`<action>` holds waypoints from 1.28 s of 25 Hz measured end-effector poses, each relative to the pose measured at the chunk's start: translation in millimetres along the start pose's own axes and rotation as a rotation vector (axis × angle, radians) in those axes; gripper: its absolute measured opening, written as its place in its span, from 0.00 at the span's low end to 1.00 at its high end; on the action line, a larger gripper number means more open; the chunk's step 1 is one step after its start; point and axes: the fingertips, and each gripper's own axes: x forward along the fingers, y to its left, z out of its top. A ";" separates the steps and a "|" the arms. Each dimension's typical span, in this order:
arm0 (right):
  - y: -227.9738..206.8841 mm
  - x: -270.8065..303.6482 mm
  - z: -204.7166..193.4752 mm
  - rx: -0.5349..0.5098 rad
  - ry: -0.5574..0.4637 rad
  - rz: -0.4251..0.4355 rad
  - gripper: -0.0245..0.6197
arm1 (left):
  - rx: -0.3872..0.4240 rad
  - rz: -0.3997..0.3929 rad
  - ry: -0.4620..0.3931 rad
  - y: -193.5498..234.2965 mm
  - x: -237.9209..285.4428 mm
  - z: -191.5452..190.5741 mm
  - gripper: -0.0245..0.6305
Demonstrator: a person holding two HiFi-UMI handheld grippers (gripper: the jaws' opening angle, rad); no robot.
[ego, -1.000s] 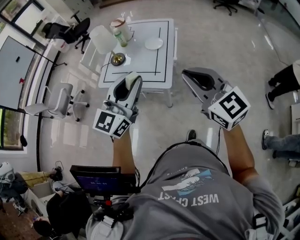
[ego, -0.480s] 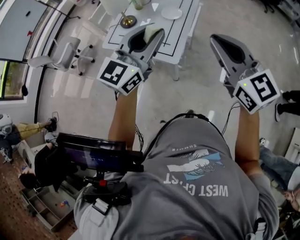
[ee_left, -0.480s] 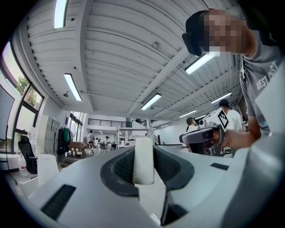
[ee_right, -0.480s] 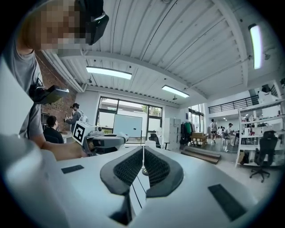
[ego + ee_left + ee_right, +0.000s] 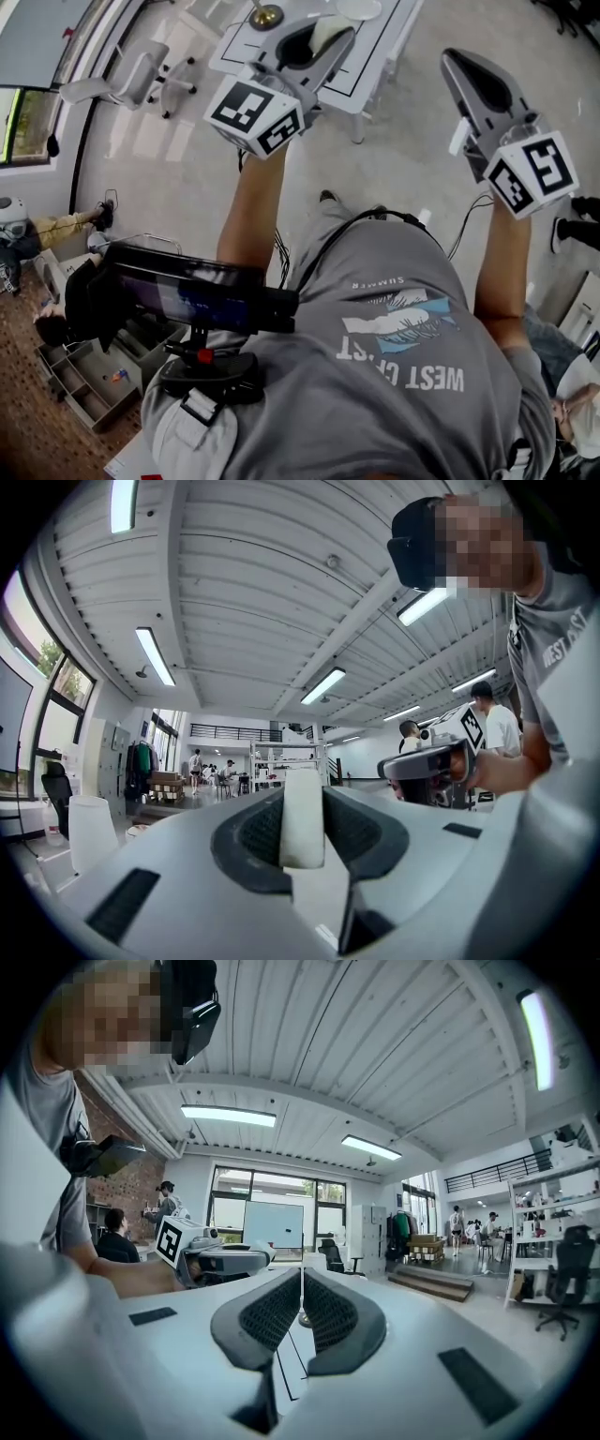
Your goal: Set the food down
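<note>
The white tabletop (image 5: 378,64) lies ahead, with an office chair (image 5: 122,80) to its left. The left claw (image 5: 317,39) clamps the pale food (image 5: 330,31) above the tabletop's near edge. The right claw (image 5: 457,64) is closed and empty, over the floor. Both claws have advanced toward the tabletop since earlier.

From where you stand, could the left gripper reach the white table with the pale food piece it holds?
Probably yes: the left gripper, shut on the pale food piece, hangs over the near edge of the white table, with bare tabletop below it.
</note>
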 end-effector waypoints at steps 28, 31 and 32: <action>-16.1 149.2 -1.7 -0.023 0.062 -0.139 0.05 | -0.042 -0.131 -0.039 153.9 7.7 -24.9 0.19; -18.3 160.3 2.4 -0.031 0.078 -0.141 0.05 | -0.051 -0.139 -0.048 162.6 9.9 -23.5 0.19; -20.5 163.8 3.5 -0.033 0.080 -0.142 0.05 | -0.053 -0.141 -0.050 165.6 11.5 -24.0 0.19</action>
